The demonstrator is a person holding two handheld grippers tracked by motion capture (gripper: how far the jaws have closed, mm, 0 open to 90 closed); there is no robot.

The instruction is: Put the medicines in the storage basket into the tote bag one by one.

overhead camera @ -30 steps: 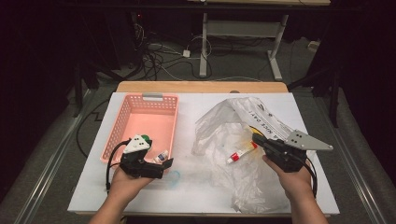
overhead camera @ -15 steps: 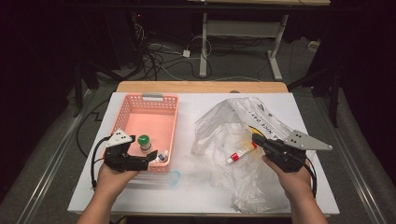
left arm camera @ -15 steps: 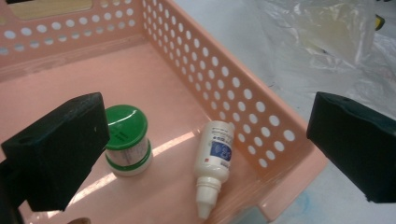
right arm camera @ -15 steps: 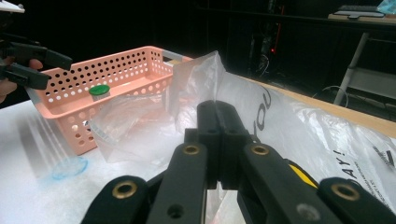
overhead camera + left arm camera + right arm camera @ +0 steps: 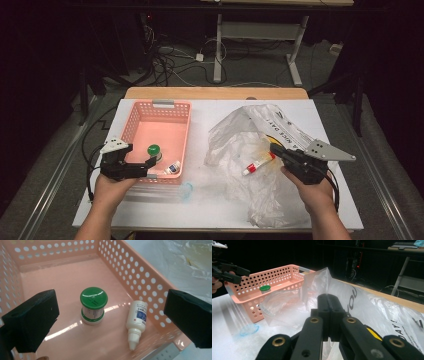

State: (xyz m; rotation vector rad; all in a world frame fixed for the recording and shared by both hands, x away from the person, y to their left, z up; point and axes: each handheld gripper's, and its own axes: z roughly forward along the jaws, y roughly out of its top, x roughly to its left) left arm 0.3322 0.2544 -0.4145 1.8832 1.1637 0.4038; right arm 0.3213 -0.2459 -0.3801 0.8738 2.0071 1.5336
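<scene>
A pink perforated basket (image 5: 157, 104) stands on the table's left half. In it a green-capped jar (image 5: 93, 305) stands upright, and a small white dropper bottle (image 5: 136, 322) lies beside it near the basket's wall. My left gripper (image 5: 149, 168) hovers over the basket's near left corner, open, its jaws wide on either side of both items and touching neither. On the right, my right gripper (image 5: 275, 149) is shut on a fold of a clear plastic bag (image 5: 240, 135). A red and white tube (image 5: 257, 163) lies inside the bag.
A small clear blue cap (image 5: 186, 190) lies on the white table in front of the basket. The crumpled bag spreads over most of the table's right half. Cables and a desk frame lie on the floor beyond the far edge.
The left gripper has moved left and back to the basket's near corner. The green-capped jar now stands free in the basket. The right gripper has stayed put.
</scene>
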